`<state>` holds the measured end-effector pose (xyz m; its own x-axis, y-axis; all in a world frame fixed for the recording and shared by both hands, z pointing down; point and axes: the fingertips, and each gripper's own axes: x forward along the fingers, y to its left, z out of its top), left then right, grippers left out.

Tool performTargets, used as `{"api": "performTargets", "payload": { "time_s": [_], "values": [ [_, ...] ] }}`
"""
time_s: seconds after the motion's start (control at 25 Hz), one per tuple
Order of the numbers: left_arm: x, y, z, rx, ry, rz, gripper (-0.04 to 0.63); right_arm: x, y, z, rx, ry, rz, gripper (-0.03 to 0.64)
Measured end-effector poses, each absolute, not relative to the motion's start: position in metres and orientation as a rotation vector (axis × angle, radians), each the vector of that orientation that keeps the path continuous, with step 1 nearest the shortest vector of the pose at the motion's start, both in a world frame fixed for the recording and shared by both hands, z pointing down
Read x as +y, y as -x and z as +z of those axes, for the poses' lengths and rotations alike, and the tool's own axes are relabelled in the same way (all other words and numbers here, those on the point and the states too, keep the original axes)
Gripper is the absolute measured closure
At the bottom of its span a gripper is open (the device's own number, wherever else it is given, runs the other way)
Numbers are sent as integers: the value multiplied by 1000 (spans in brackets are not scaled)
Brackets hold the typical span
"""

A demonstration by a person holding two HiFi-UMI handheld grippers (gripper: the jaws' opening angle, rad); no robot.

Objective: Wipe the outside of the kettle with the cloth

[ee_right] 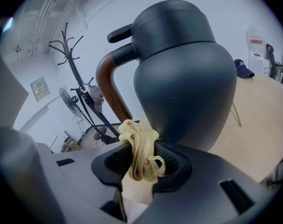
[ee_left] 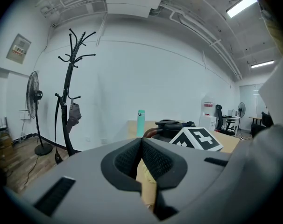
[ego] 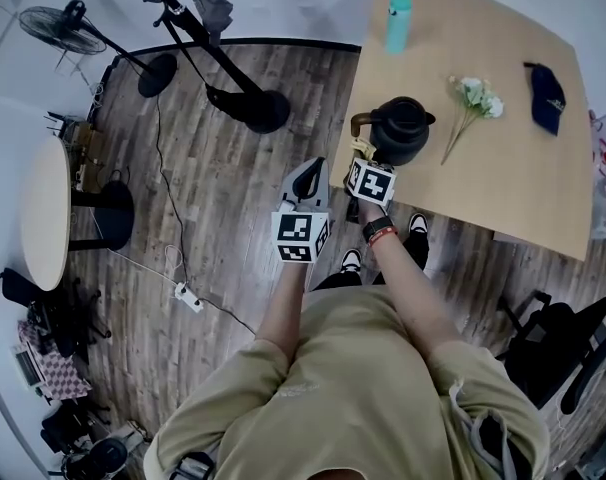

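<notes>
Head view: a dark kettle stands at the wooden table's near edge, upper centre. The right gripper reaches to the kettle's base. The left gripper hangs lower left over the floor, probably to keep clear.

Left gripper view: its claw is pressed together and empty.

Right gripper view: the claw pinches a bunched pale-yellow cloth at the kettle's matte, rounded lower body, beside the curved brown handle, apparently placed for wiping.
</notes>
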<state>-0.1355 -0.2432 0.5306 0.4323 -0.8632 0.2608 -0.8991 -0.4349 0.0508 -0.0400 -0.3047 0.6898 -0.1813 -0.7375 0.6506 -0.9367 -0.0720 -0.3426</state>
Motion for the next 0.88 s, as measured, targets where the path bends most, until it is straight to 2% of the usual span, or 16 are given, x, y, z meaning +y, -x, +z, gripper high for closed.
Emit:
{"api": "performTargets", "payload": {
  "time_s": [0.4,0.88],
  "values": [
    [-241,146,529,-1592,-2482,285,574,-300,32,699,-1877,-1869,1227,477],
    [-243,143,524,-1623,-2493,284,574,-292,25,694,-1907,-1849,1227,477]
  ]
}}
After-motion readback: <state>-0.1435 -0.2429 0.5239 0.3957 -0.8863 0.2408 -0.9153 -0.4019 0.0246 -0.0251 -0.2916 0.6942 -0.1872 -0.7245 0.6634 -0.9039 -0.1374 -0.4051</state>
